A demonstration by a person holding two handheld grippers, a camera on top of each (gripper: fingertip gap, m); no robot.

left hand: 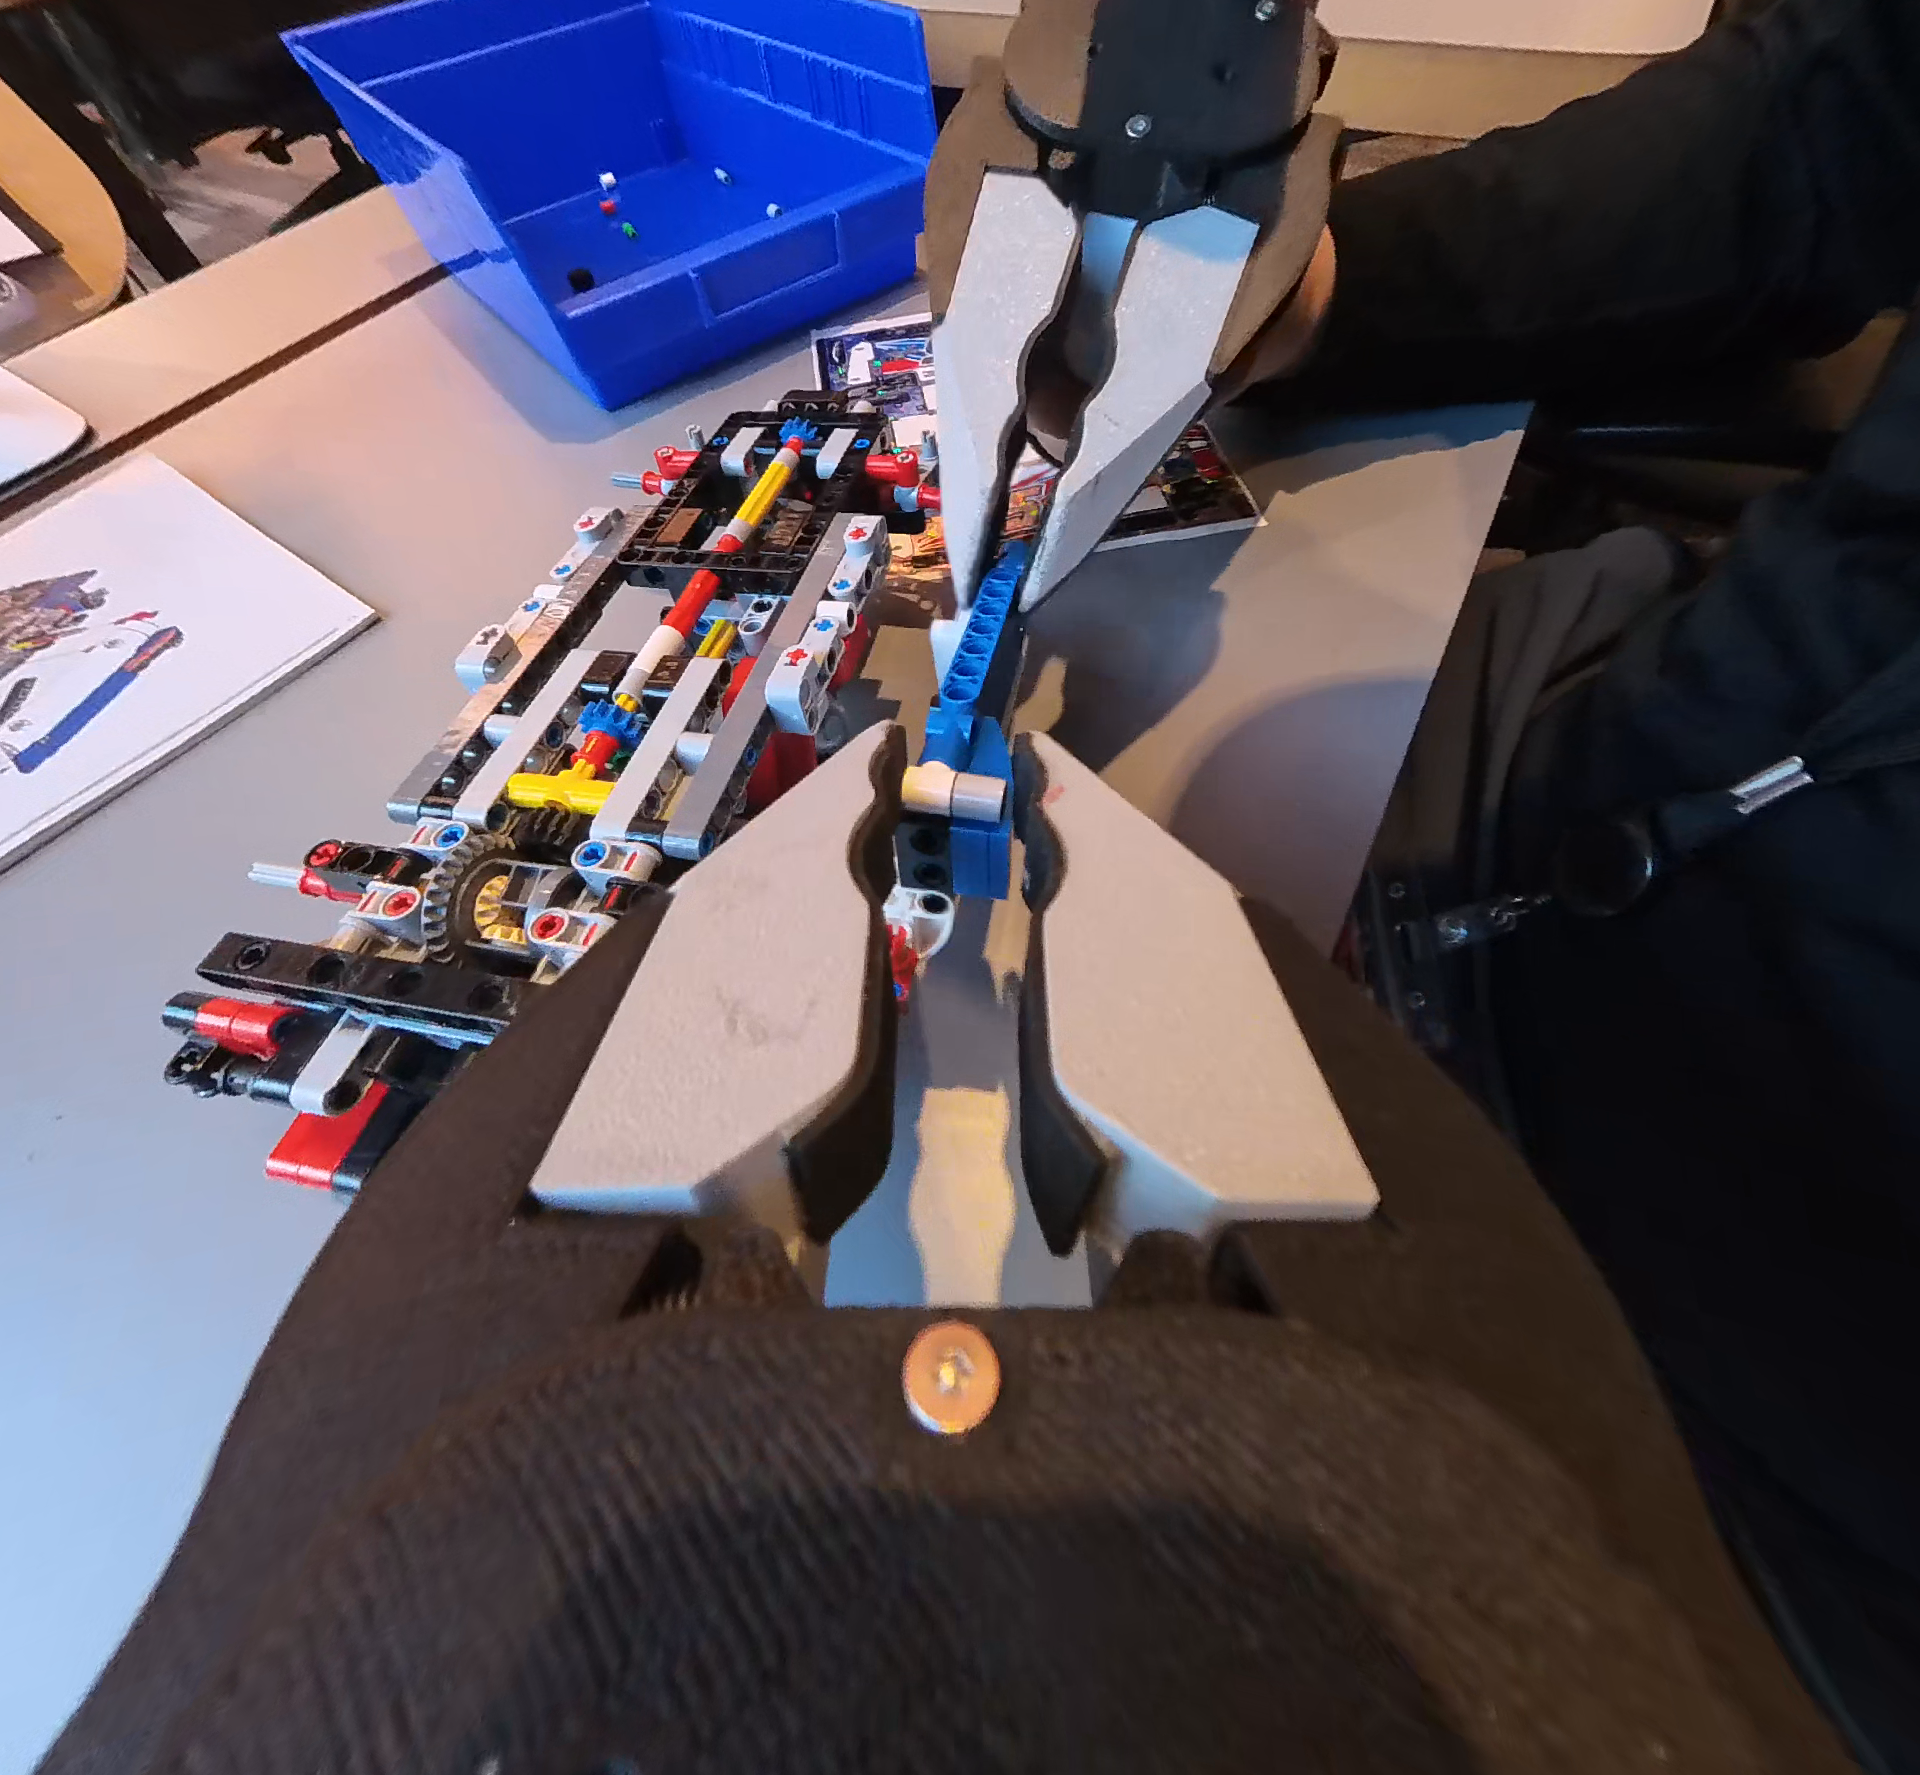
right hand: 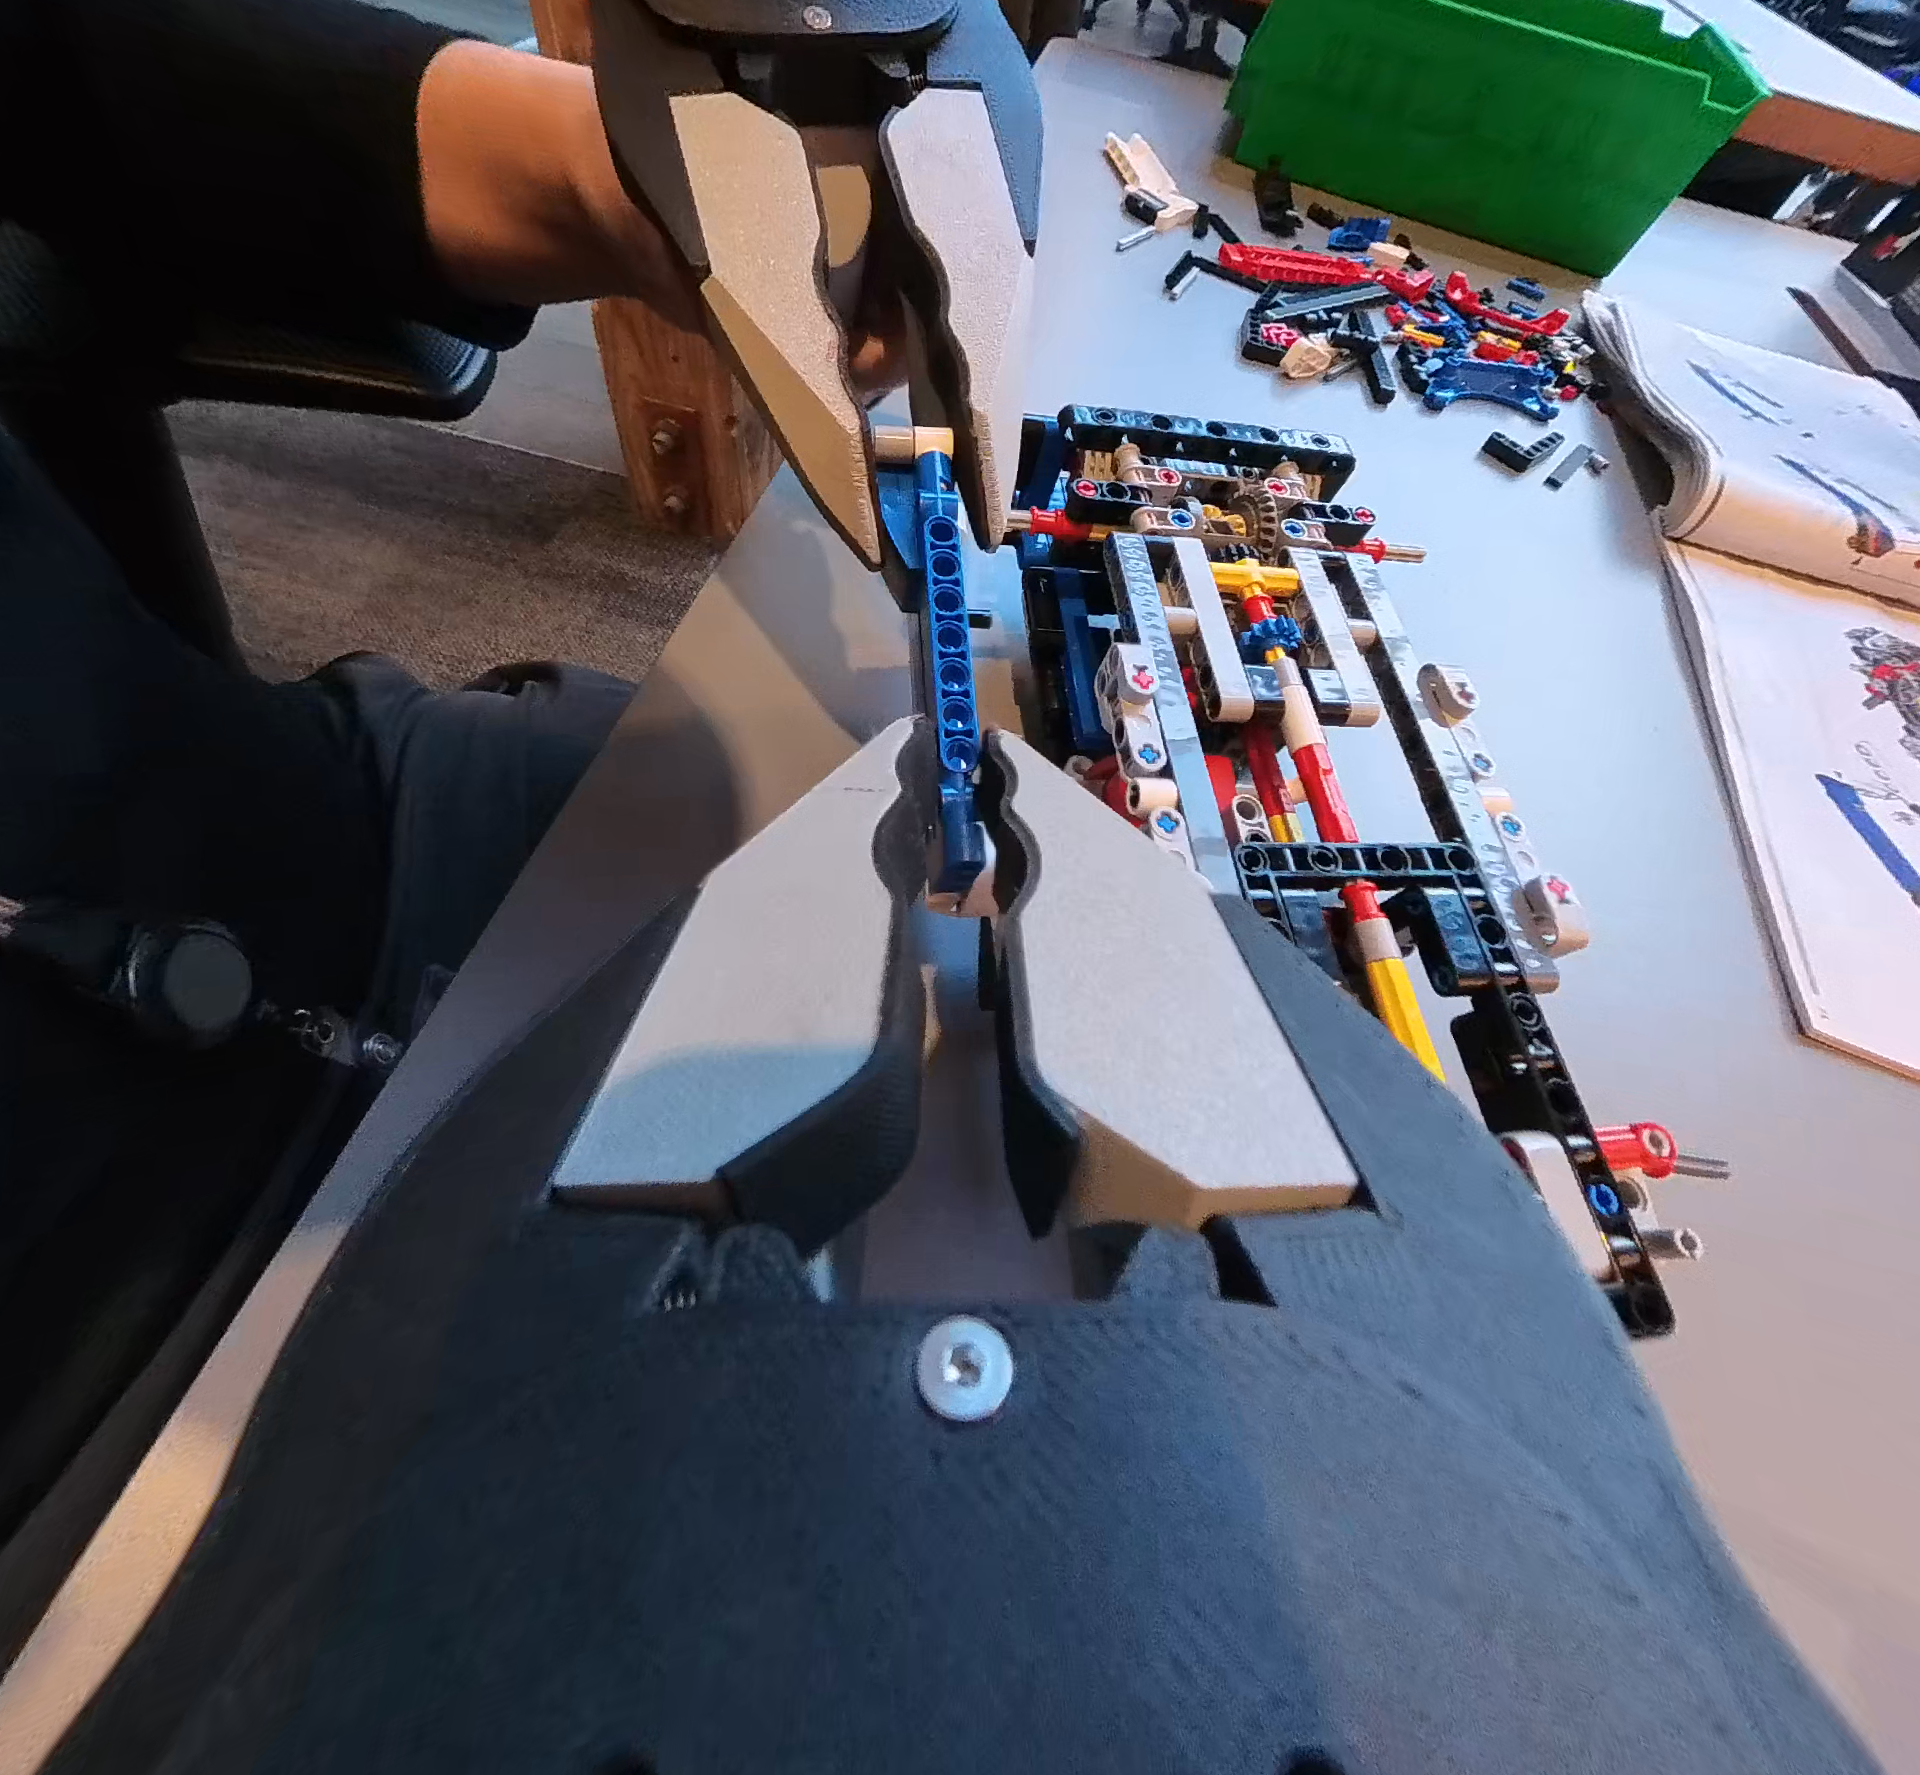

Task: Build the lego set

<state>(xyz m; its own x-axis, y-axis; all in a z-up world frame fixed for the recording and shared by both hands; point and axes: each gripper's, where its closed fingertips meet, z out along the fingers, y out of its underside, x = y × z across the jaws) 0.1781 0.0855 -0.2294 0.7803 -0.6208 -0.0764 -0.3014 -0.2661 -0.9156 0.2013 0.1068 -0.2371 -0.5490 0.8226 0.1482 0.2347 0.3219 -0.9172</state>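
Both tongs gripped one long blue beam (left hand: 971, 655) from opposite ends, holding it above the near edge of the grey table (left hand: 312, 499). Left tongs (left hand: 951, 790) were closed on the end carrying a blue block and a short tan and white pin; in the right wrist view they (right hand: 930, 520) came down from above, a hand (right hand: 530, 177) behind them. Right tongs (right hand: 961, 816) were pinched almost shut on the other end of the beam, and the left wrist view showed them (left hand: 992, 582) pointing down at it.

Just beside the beam lay the half-built chassis (left hand: 644, 686), a long frame of black and grey beams with red and yellow axles, blue gears and a grey gear at one end. A blue bin (left hand: 644, 167) with a few tiny pieces inside stood beyond it. Loose pieces (right hand: 1403, 323) were heaped before a green bin (right hand: 1475, 84), and an open instruction book (right hand: 1787, 582) lay further along the table.
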